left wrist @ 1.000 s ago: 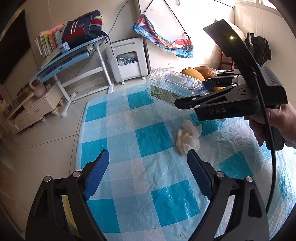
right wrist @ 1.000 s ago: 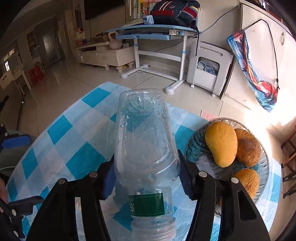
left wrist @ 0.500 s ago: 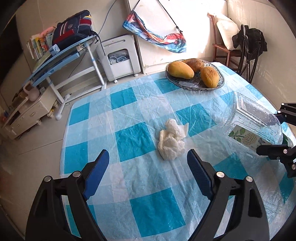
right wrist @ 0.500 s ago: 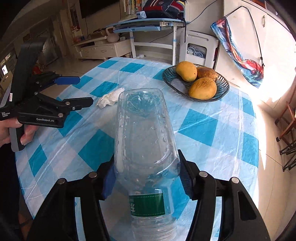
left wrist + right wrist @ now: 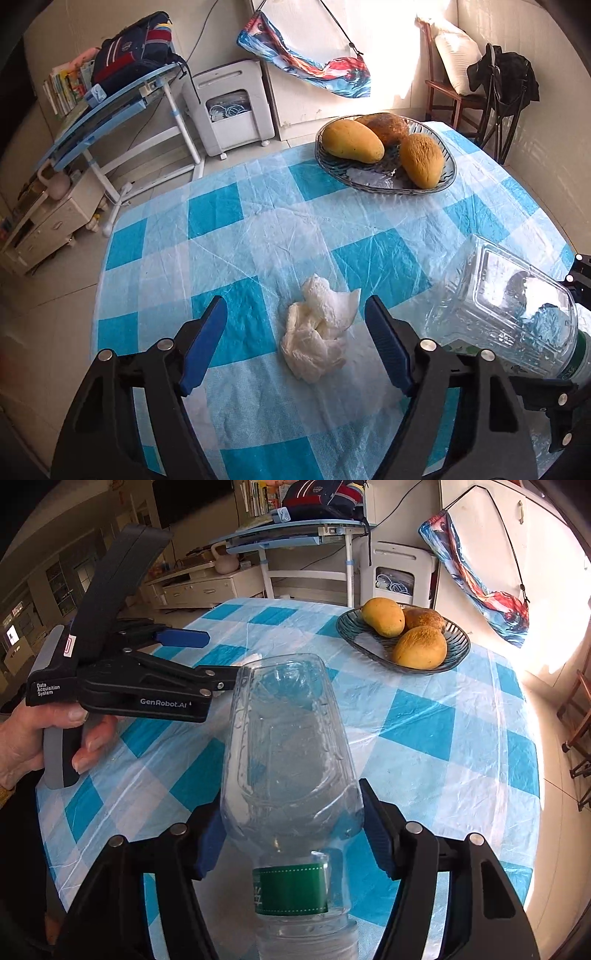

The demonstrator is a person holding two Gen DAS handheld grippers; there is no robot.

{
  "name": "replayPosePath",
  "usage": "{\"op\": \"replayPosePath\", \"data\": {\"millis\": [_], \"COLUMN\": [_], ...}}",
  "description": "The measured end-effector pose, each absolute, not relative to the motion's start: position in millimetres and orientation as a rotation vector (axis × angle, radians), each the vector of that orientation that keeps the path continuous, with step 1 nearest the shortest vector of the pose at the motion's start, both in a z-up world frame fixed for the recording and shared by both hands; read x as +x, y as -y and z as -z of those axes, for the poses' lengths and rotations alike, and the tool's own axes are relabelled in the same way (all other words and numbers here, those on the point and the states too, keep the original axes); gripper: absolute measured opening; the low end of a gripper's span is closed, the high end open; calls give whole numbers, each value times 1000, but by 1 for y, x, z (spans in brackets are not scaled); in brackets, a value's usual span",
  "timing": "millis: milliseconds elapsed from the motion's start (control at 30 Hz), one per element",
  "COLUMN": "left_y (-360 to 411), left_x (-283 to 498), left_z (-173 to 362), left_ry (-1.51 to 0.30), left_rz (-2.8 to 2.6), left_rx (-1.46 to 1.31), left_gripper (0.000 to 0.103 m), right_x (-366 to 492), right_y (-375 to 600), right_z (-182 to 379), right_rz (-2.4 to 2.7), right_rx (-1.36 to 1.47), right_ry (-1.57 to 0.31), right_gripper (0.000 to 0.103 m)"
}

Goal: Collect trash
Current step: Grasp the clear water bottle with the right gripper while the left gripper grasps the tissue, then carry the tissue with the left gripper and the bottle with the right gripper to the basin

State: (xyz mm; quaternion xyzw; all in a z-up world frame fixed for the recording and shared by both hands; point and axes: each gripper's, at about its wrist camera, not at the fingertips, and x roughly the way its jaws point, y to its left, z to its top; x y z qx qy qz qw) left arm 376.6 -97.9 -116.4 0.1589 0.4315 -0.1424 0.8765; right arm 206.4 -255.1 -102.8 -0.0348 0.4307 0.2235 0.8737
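Two pieces of trash are in play: a crumpled tissue (image 5: 320, 328) lying on the table (image 5: 229, 218), and a clear plastic bottle (image 5: 288, 775) already clamped between the blue pads of the right gripper (image 5: 290, 834), whose jaws have just eased slightly wider yet press its sides all the same. In the last second the left gripper (image 5: 295, 343) has come in over the tissue, which a moment ago lay farther ahead and to the right, and now sits between its two blue pads with clear gaps on both sides; its jaws have just been narrowing from wider open but touch nothing yet, so it is open and empty. The bottle, earlier held up high across the left camera's view, now hangs low at the near right, just beside the left gripper's right finger. That suggests the bottle is secured and the tissue pickup is the step in hand, likely needing a further drop and a squeeze. The tissue is soft, white and wrinkled, easily compressed. The bottle is thin, ribbed and see-through, with a green label band near the neck. The table wears a glossy, creased, blue-and-white checked plastic cover. At the far right, a dark glass bowl (image 5: 448, 173) holds three matte yellow-brown mangoes (image 5: 352, 142).
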Motion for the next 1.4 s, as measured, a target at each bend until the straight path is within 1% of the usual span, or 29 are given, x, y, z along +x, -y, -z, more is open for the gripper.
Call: {"op": "replayPosePath", "data": {"millis": [33,67,133,167,300,433,633,767,967,1100,1400], "left_y": [103,107,112,112,94,52,-16,-64,-131,-154,-189], "left_x": [380,384,381,378,356,328,284,268,267,266,300], "left_z": [120,124,124,122,106,81,41,26,27,22,19], "left_ry": [-927,-962,-955,-958,-932,-896,-826,-786,-767,-729,-733], "left_rz": [299,307,303,312,309,283,222,168,64,11,-36], "left_rx": [337,339,354,352,338,308,259,187,-18,-56,-95], "left_gripper": [35,22,21,19,18,18,18,18,18,19,19], "right_x": [207,207,206,205,197,181,153,140,134,135,152], "right_y": [256,256,255,253,246,238,224,203,170,143,95], "right_z": [103,103,103,103,101,96,87,79,67,58,36], "right_rz": [-469,-464,-466,-468,-477,-502,-536,-554,-582,-616,-689], "right_rx": [-66,-67,-77,-87,-94,-57,107,160,225,217,143], "right_ry": [-903,-902,-899,-895,-879,-853,-801,-778,-749,-733,-702], "right_gripper": [58,58,58,58,58,58,58,58,58,58,58]}}
